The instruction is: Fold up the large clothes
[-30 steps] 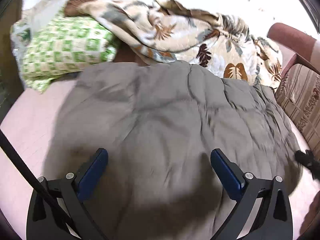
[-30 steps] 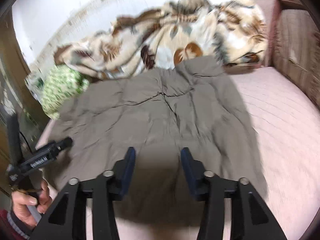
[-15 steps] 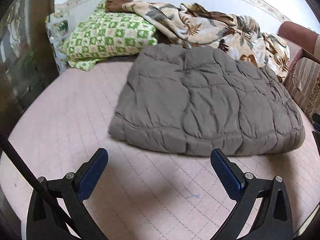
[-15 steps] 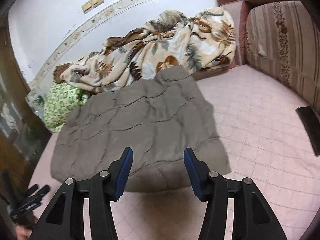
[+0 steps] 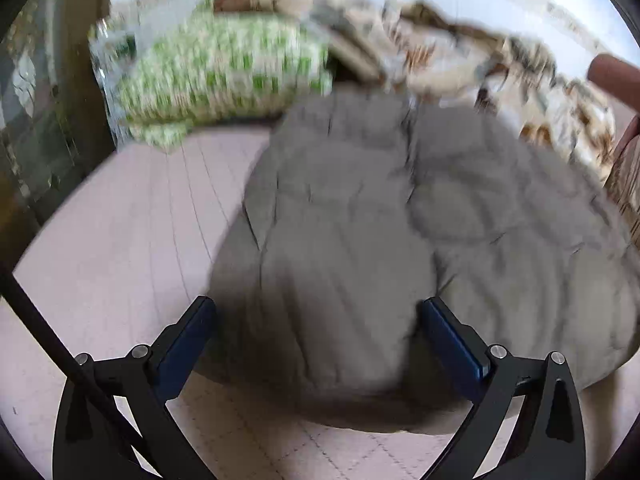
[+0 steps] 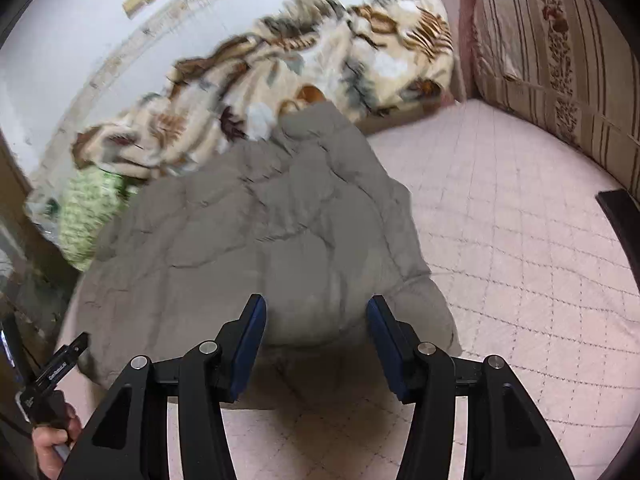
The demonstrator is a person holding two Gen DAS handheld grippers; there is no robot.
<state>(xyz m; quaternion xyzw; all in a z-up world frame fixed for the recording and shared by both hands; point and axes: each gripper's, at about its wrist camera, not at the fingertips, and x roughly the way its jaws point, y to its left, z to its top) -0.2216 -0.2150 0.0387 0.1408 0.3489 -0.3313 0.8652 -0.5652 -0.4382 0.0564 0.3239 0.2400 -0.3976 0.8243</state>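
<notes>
Where the grey quilted garment (image 6: 256, 240) lies in a thick folded slab on the pink bed (image 6: 520, 260), its puffed panels suggest a soft, light, springy bulk with a probably slippery shell. Both tools hang released: left tool (image 5: 316, 320) with jaws spread wide over the near edge, right tool (image 6: 316, 320) half-spread above the near right corner, pads not pressing. Best purchase, by judgement: the rounded near hem, pinched through all layers. Open mattress lies right and near; floral blanket (image 6: 320, 64) and green pillow (image 5: 224, 76) crowd the far edge.
</notes>
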